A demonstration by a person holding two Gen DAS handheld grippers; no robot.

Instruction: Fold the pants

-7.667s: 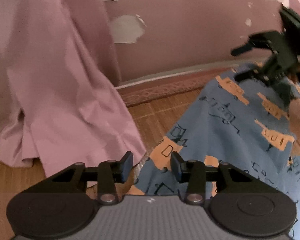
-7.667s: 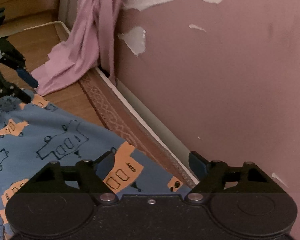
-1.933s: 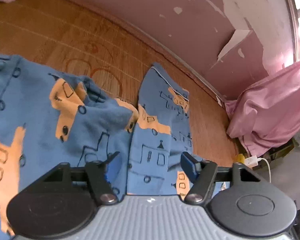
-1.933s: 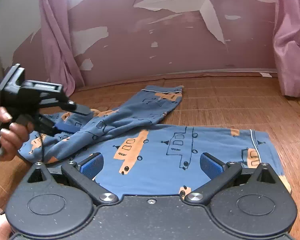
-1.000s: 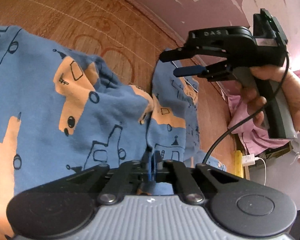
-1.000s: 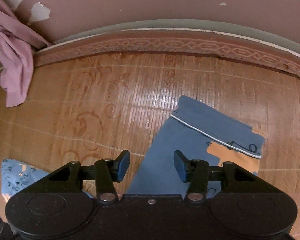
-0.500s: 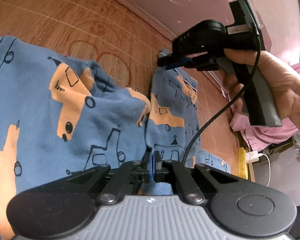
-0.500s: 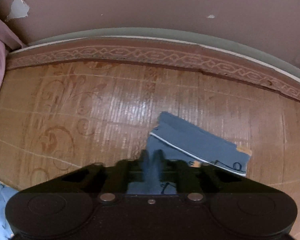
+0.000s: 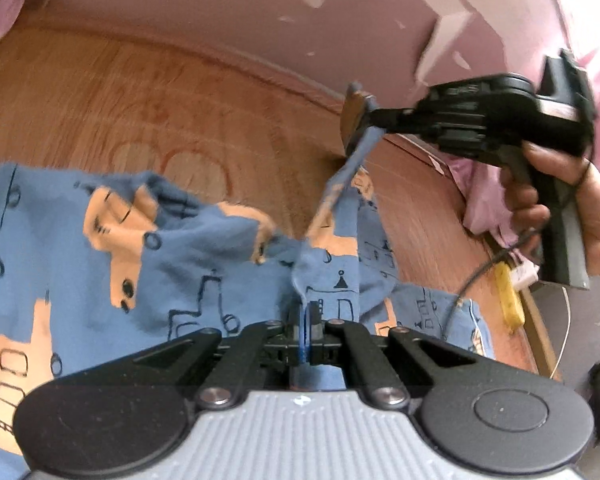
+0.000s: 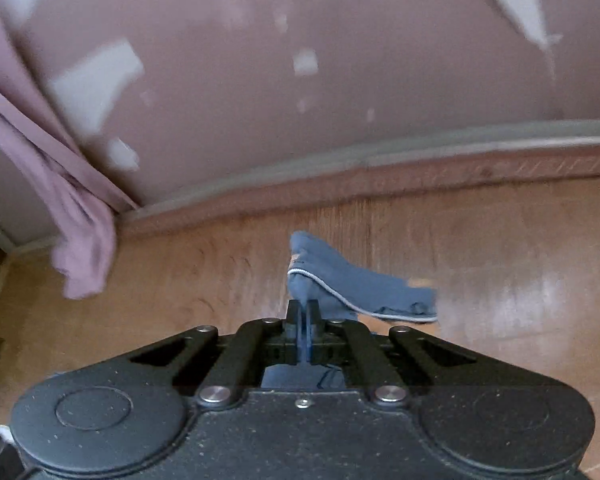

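Left claw (image 9: 305, 322) pinched tight on a fold of the blue cotton pants with orange vehicle print (image 9: 172, 256), gripped near the crotch end of one leg. Bulk of the pants lies bunched on the patterned wooden floor (image 9: 140, 120), spreading left of the left claw. Right claw (image 9: 364, 114), held in a person's hand (image 9: 572, 208), is clamped on the hem of that leg; in the right wrist view the piped cuff (image 10: 352, 284) sticks out just past its closed tips (image 10: 302, 312), off the floor. Leg fabric runs as a raised strip between the two claws. Pink peeling wall (image 10: 340, 60) and mauve curtain (image 10: 60, 184) behind.
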